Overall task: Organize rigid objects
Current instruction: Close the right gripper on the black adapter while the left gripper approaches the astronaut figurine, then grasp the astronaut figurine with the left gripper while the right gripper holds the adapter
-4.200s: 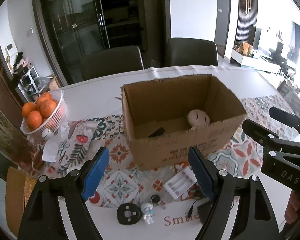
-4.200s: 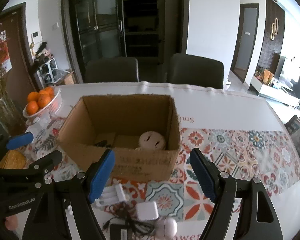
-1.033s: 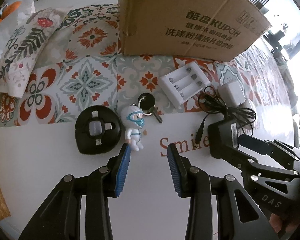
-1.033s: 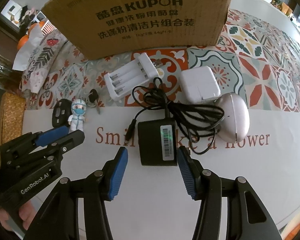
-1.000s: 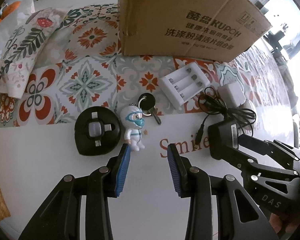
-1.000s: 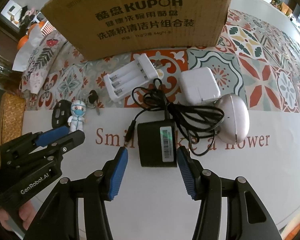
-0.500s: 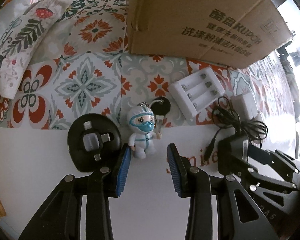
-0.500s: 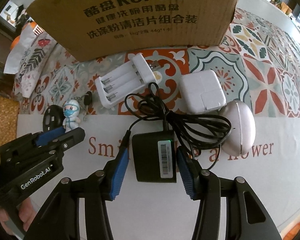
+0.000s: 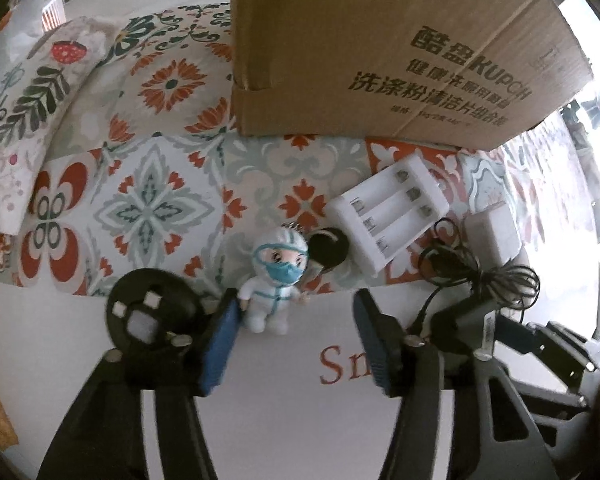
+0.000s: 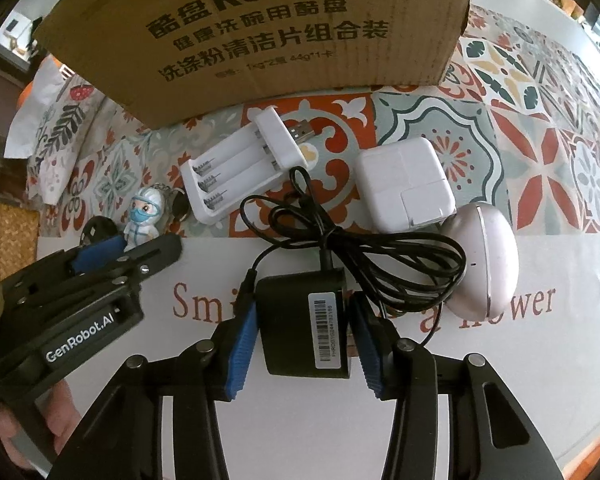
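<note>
Now, progress: nothing boxed that you can see; every item lies on the tabletop at 6 o'clock of the cardboard box [image 10: 260, 32] | left gripper [image 9: 296, 340] jaws open around the figurine keychain [image 9: 276, 280] | right gripper [image 10: 304, 336] jaws straddle the black adapter [image 10: 304, 320], contact unclear | only right view shows the white charger [image 10: 406, 184] fully

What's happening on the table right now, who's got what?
Both grippers are low over the table in front of the cardboard box. The right gripper has its fingers on either side of the black power adapter, which still lies flat with its tangled cable. The left gripper is open around the masked figurine keychain, one finger touching it. The white battery charger, white plug cube and pink oval device lie untouched.
</note>
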{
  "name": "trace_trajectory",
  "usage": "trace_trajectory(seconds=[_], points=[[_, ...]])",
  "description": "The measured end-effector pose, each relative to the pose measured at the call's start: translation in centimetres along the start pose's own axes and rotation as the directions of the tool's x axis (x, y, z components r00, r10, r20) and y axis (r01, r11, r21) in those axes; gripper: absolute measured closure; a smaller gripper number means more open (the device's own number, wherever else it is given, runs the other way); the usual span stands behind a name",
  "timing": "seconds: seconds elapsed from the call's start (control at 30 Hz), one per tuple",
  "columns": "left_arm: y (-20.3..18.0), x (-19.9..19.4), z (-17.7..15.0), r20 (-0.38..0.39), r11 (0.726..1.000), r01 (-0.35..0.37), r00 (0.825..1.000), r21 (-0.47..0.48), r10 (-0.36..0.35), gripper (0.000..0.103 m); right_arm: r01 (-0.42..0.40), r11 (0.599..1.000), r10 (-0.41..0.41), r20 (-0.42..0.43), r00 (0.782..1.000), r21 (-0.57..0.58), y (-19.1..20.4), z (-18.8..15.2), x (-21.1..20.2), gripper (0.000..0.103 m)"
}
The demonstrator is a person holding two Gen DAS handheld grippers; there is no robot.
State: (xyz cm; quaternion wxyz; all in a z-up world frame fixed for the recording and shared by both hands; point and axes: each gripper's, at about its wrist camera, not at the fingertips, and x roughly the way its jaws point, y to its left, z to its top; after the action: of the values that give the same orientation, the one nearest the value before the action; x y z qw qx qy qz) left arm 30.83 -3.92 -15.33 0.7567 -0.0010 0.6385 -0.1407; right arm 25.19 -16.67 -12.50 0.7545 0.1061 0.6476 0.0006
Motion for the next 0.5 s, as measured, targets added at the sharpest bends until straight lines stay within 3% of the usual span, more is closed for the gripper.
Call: trace_trajectory(seconds=[0.17, 0.23, 0.3, 0.5], points=[[-1.4, 0.8, 1.4, 0.011, 0.999, -0.042, 0.999, 0.027, 0.042, 0.044, -0.006, 1.000, 0.006, 0.004, 1.000, 0.005, -0.3, 0.2, -0.1, 0.056], [-1.6, 0.9, 1.5, 0.025, 0.997, -0.063, 0.998, 0.039, 0.062, 0.049, -0.006, 1.000, 0.006, 0.004, 1.000, 0.006, -0.3, 0.1, -0.2, 0.056], [-1.9, 0.9, 1.5, 0.038, 0.995, -0.084, 0.996, 0.051, 0.082, 0.069, -0.010, 1.000, 0.010, 0.004, 1.000, 0.005, -0.3, 0.1, -0.3, 0.056], [-1.1, 0.4, 1.1, 0.016, 0.999, -0.030, 0.999, 0.040, 0.029, 0.070, -0.011, 1.000, 0.011, 0.006, 1.000, 0.000, -0.4, -0.3, -0.6, 0.056]])
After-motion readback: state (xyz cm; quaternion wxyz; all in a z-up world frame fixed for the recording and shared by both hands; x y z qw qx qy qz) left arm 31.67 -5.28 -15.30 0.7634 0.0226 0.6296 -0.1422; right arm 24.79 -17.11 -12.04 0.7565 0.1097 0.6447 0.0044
